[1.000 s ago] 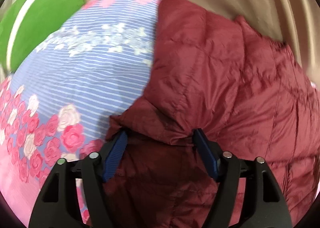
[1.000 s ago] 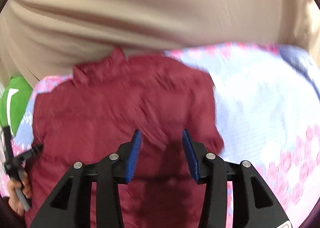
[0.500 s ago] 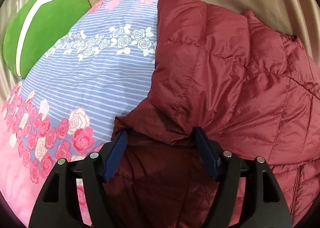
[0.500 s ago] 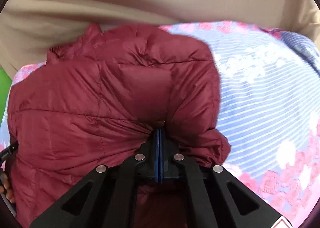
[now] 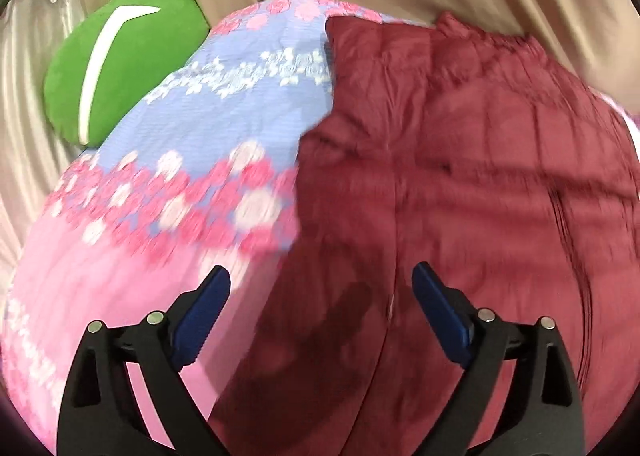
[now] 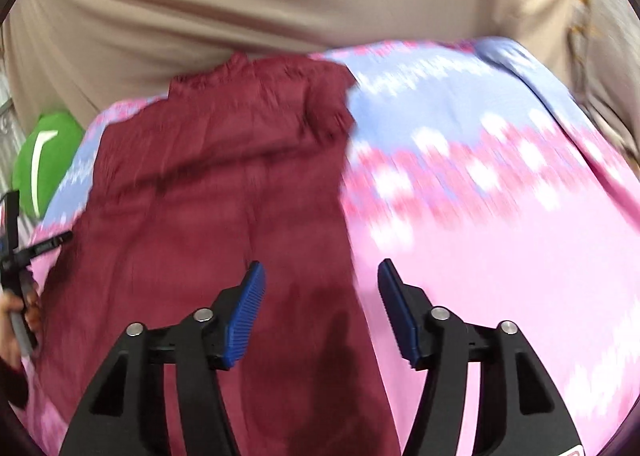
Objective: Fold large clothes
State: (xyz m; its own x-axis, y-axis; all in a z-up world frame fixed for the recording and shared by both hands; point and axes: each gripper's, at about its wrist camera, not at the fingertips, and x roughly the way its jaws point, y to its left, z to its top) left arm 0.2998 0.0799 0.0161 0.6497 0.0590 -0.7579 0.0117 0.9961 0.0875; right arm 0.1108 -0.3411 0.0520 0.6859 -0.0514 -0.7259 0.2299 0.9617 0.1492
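A dark red quilted jacket point(image 5: 460, 184) lies spread on a floral pink and blue bedcover point(image 5: 160, 224), its sides folded inward. In the left wrist view my left gripper point(image 5: 320, 292) hovers above the jacket's left edge, its jaws opening wide with no cloth pinched between them. In the right wrist view the jacket point(image 6: 224, 192) fills the left half, and my right gripper point(image 6: 320, 284) hangs over its right edge, jaws opening, nothing held. The left gripper point(image 6: 24, 252) and a hand show at that view's far left edge. Both views are motion-blurred.
A green cushion point(image 5: 120, 72) with a white stripe rests at the bed's far left corner. Beige curtains point(image 6: 280, 8) hang along the far side of the bed. Bare bedcover point(image 6: 500, 256) stretches to the right of the jacket.
Both grippers let go of the jacket folds they held and pulled back toward the near side. The right one went from shut on cloth to open; the left widened.
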